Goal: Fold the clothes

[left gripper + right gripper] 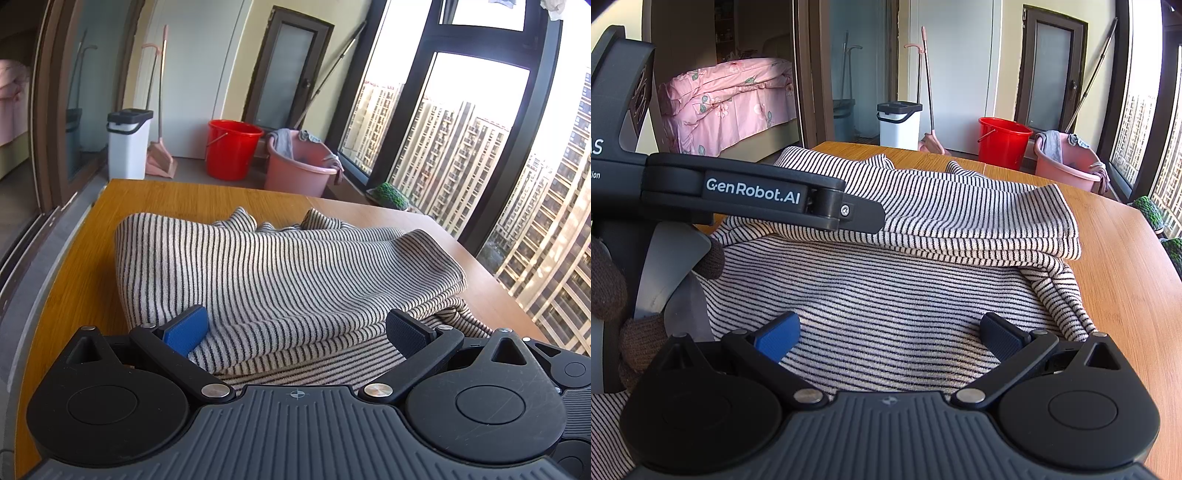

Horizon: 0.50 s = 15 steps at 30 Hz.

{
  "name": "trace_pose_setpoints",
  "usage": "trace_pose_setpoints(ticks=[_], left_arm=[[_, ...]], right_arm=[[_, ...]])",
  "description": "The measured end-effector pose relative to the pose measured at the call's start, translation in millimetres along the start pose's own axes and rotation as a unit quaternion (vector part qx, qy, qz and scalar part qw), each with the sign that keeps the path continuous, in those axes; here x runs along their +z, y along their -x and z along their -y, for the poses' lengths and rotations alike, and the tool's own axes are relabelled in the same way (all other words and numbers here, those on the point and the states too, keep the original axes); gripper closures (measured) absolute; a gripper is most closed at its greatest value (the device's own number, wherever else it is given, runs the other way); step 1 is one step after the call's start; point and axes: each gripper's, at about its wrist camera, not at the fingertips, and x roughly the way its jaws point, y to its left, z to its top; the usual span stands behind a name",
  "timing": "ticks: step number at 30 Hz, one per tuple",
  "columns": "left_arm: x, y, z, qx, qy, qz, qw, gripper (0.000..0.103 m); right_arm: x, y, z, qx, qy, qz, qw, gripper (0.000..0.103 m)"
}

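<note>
A black-and-white striped garment (280, 266) lies on the wooden table (88, 236), its far part folded over into a thick layered stack (960, 225) on top of the flat near part (879, 314). My left gripper (295, 328) is open, its blue pads spread just above the near edge of the folded stack. My right gripper (890, 336) is open and empty over the flat near part of the garment. The left gripper's body (746, 192) shows in the right wrist view, reaching over the fold from the left, held by a gloved hand (613, 280).
Beyond the table's far edge stand a white bin (127, 144), a pink dustpan (160, 155), a red bucket (232, 147) and a pink basin (299, 166). Tall windows (461, 147) run along the right. Small green plants (1148, 210) sit by the right table edge.
</note>
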Motion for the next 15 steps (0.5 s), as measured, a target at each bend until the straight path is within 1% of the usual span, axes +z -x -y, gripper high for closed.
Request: trace_pose_setpoints(ticks=[15], left_arm=[[-0.3,1.4,1.4,0.002,0.002,0.002,1.0000,0.000]], right_arm=[[0.4,0.0,-1.0,0.000,0.000,0.000,1.000,0.000]])
